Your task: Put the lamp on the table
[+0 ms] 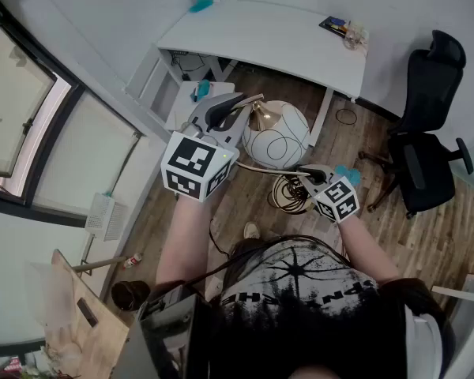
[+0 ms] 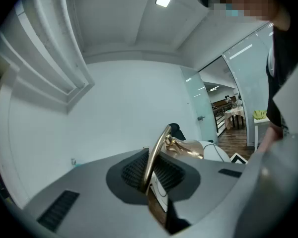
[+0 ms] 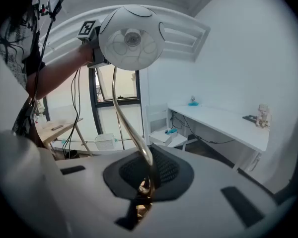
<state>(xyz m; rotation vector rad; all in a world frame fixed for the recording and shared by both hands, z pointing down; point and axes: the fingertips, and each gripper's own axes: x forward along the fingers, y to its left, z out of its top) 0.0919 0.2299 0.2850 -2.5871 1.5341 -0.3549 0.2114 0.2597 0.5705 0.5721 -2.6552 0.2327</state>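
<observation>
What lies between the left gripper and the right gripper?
The lamp's curved gold stem: it runs from the right gripper, shut on it, up to the left gripper, shut on it beside the white shade. Clearest in the right gripper view.

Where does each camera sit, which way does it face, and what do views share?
Head view: on the person's head, looking steeply down at the lamp, table and floor; left tongs, right tongs and both forearms show.
Left gripper view: rides the left tongs, aimed up at wall and ceiling; they clamp the lamp's stem.
Right gripper view: rides the right tongs, facing window and table; stem clamped, left arm visible.
Shared: all three show the lamp.
</observation>
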